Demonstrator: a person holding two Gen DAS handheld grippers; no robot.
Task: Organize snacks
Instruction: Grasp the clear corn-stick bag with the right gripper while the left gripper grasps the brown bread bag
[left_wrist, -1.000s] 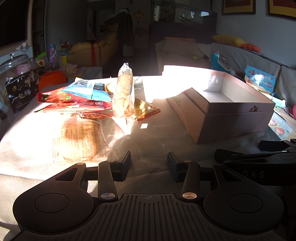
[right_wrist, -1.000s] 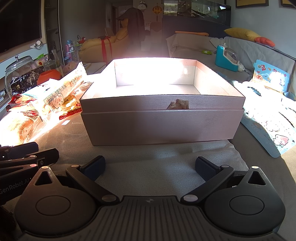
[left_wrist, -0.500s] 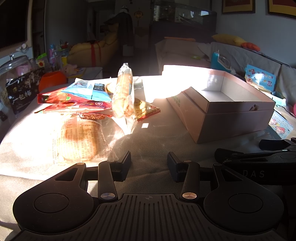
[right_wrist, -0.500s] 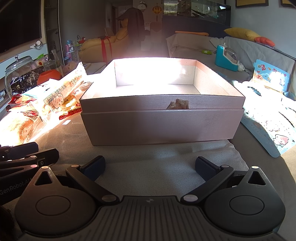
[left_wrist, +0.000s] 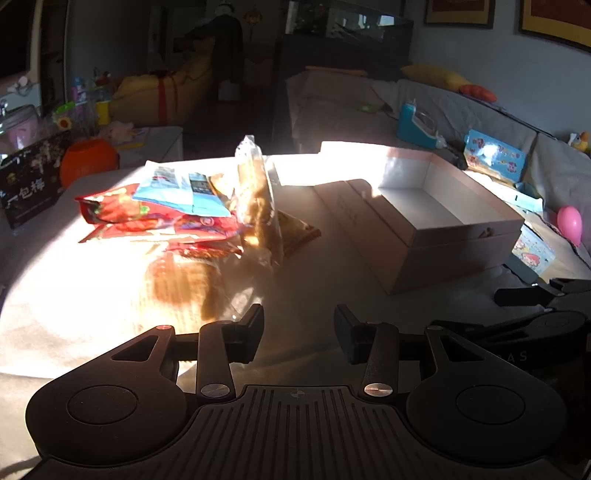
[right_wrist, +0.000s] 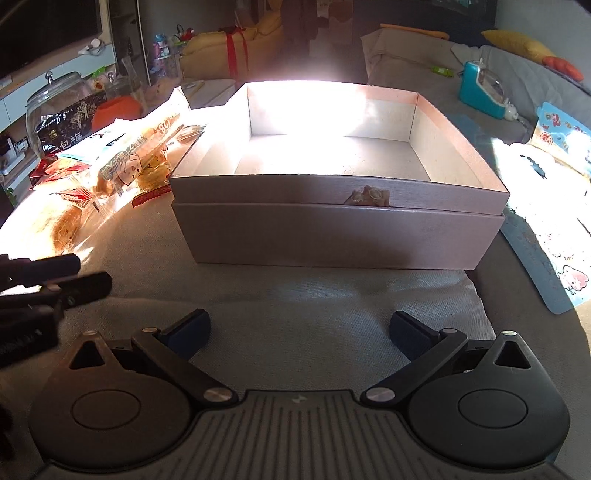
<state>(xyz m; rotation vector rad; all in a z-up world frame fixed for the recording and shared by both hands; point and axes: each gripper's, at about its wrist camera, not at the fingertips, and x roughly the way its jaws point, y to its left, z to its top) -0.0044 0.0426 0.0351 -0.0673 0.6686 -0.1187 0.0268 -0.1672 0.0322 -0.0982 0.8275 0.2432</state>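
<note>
A heap of snack packets lies on the cloth-covered table: a clear-wrapped bread (left_wrist: 184, 288) nearest, red packets (left_wrist: 122, 214), a blue-white packet (left_wrist: 177, 192) and a tall bread packet (left_wrist: 255, 199) standing on end. An open, empty pink box (left_wrist: 443, 229) sits to the right; it also fills the right wrist view (right_wrist: 332, 221). My left gripper (left_wrist: 298, 328) is open and empty, low over the cloth just right of the near bread. My right gripper (right_wrist: 299, 330) is open wide and empty, in front of the box. The snack heap shows at left in the right wrist view (right_wrist: 122, 162).
A glass jar (right_wrist: 62, 110) and an orange tub (left_wrist: 86, 162) stand at the table's far left. Children's sticker sheets (right_wrist: 554, 236) lie right of the box. A teal toy (left_wrist: 417, 127) sits on the sofa behind. The left gripper's body (right_wrist: 40, 288) shows at left.
Both grippers have lifted and tilted slightly, so the right wrist view looks down more into the box. Neither gripper has changed its opening; nothing on the table has moved.
</note>
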